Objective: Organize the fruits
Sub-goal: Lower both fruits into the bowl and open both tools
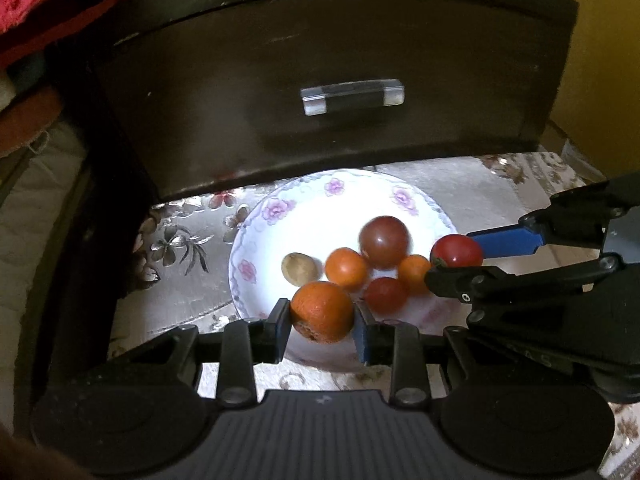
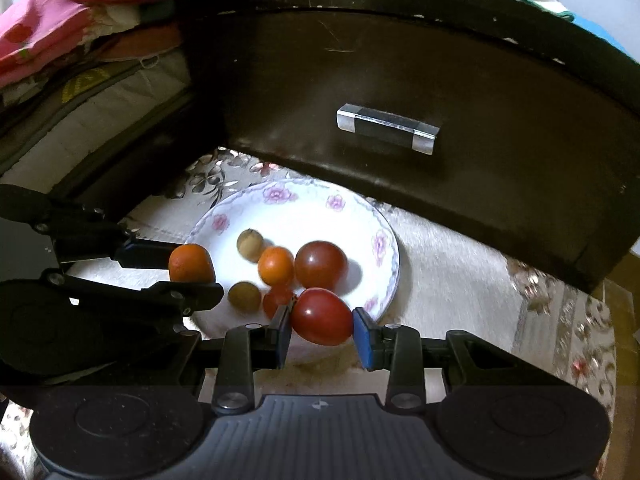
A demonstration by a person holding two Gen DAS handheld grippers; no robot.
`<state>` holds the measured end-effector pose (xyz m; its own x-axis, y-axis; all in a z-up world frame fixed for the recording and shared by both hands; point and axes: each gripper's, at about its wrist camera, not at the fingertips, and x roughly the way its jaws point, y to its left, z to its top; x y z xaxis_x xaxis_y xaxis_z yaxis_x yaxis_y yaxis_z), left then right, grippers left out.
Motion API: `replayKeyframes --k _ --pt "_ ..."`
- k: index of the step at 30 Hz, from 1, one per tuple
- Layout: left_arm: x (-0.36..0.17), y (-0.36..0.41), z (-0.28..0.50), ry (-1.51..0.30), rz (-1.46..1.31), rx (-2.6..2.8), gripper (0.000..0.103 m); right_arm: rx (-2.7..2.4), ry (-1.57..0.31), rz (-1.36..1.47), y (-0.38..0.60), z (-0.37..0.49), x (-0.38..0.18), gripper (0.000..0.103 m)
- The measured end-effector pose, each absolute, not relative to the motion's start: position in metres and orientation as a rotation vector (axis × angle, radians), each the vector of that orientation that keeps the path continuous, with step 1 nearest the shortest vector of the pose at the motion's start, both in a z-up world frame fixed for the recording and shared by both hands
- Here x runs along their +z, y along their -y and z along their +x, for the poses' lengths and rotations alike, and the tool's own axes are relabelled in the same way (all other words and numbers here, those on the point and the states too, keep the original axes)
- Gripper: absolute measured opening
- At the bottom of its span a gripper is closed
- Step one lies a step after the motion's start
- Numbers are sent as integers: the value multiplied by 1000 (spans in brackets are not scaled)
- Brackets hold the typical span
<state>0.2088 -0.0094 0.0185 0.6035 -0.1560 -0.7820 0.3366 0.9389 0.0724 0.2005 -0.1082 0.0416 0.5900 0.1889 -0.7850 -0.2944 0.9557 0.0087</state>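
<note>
A white floral plate [image 1: 304, 204] [image 2: 304, 216] holds several small fruits: a dark red tomato [image 1: 384, 242] [image 2: 321, 265], small orange fruits [image 1: 346, 269] [image 2: 276, 266], a small red tomato [image 1: 385, 295] and a brownish nut-like fruit [image 1: 300, 268] [image 2: 249, 245]. My left gripper [image 1: 322, 322] [image 2: 188, 268] is shut on an orange fruit [image 1: 323, 312] [image 2: 190, 264] over the plate's near left rim. My right gripper [image 2: 322, 332] [image 1: 456, 262] is shut on a red tomato [image 2: 322, 316] [image 1: 457, 251] over the plate's near right rim.
A dark wooden cabinet with a drawer handle [image 1: 352, 96] [image 2: 387, 128] stands right behind the plate. The plate rests on a floral mat [image 1: 188, 240] [image 2: 460, 280]. Folded fabrics [image 2: 80, 60] are stacked at the left.
</note>
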Motion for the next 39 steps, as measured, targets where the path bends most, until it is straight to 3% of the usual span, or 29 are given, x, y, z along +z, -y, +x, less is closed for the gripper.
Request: replayKeyframes --k 39 --pt "-2 4 234 -911 193 -266 38 290 -842 -122 107 232 19 34"
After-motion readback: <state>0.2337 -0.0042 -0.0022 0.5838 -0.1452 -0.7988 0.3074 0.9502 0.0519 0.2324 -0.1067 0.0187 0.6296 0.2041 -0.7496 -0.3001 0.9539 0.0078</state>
